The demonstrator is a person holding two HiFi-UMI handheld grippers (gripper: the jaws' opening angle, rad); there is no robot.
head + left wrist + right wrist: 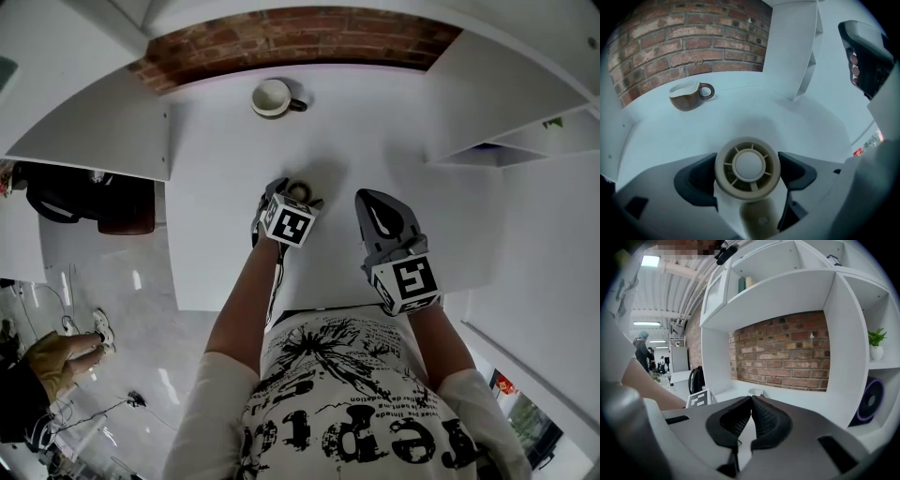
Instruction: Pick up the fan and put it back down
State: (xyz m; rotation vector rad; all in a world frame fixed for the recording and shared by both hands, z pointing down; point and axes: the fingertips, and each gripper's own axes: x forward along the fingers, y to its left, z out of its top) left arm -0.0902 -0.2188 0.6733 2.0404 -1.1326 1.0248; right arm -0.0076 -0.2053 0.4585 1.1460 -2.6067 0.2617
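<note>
Between the jaws of the left gripper (295, 193) sits the fan (747, 164), a small beige one with a round grille. The dark pads press its head from both sides, and its stem runs down toward the bottom of the left gripper view. In the head view this pair lies just left of centre, over the white table (225, 187).

So the grasp looks made. I cannot tell whether the fan is already off the table or just resting on it, since no view shows its foot. To my eye, what is left is the lift, if it has not begun, then setting the fan down and letting go.

Right of centre in the head view hangs the right gripper (751, 401). Its jaws are pressed together with nothing between them, and it stays beside the fan without touching it. It seems to have no part in this step.

Around them, from the left:
- A dark bag (56, 202) lies at the left edge of the head view, off the table.
- A mug (272, 97) stands top centre, well apart from the fan and close to the brick wall (300, 33).
- White shelves (787, 291) fill the right gripper view, with a small plant (876, 341) at the right edge.

Nothing stands near the fan, so the table around it looks free for putting it back.
</note>
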